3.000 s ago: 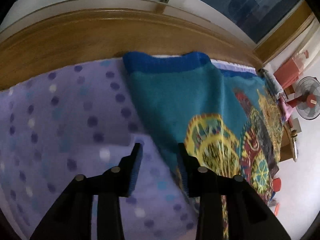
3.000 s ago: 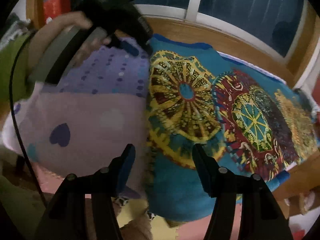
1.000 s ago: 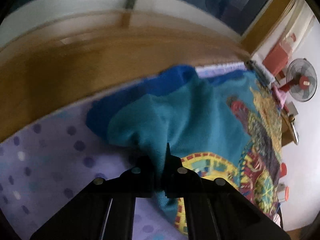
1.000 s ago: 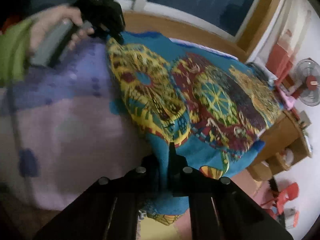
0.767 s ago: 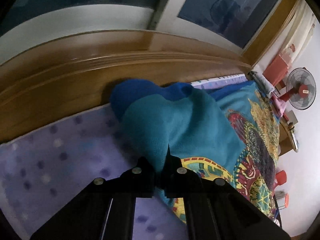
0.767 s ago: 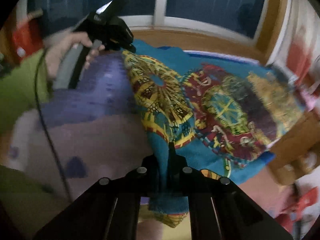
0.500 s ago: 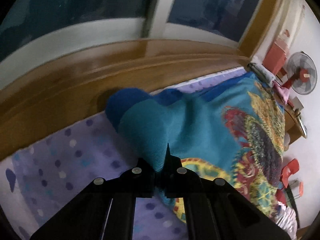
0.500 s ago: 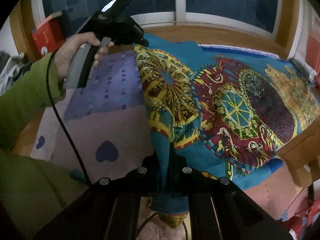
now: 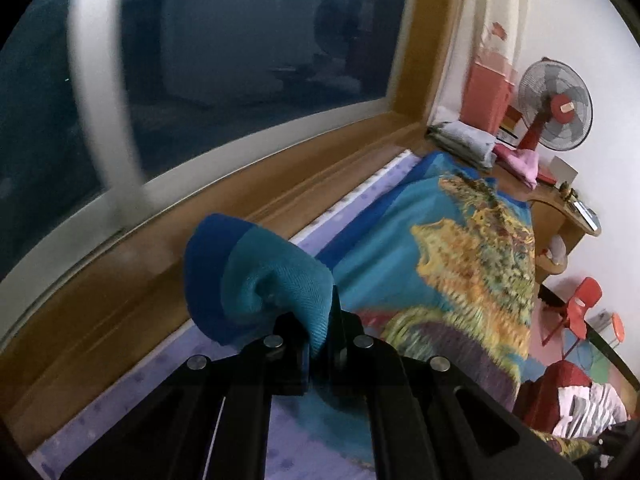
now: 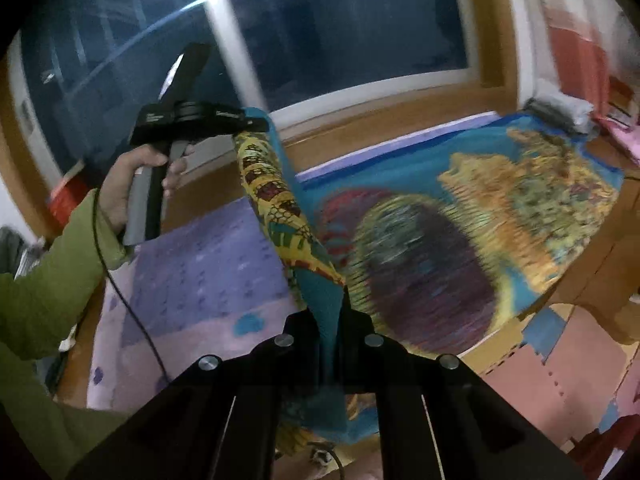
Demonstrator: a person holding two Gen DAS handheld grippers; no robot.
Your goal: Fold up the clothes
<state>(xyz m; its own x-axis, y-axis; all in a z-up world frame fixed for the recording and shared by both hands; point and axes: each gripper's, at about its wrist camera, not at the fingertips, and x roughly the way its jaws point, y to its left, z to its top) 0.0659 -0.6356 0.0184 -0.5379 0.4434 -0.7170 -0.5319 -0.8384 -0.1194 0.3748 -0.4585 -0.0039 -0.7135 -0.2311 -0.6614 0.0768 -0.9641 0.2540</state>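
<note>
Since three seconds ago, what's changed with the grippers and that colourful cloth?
Both grippers, then open over the flat cloth, have shut on its near edge: the left gripper on the blue-bordered corner, the right gripper on the other. They have lifted that edge off the purple sheet toward the far side. The rest of the patterned cloth still lies spread on the bed.

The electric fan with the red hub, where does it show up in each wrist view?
Left wrist: the fan stands at the upper right, against the white wall.
Right wrist: not in it; that corner is blurred.
Shared landmark: the patterned teal cloth, spread on the bed under the window.
</note>
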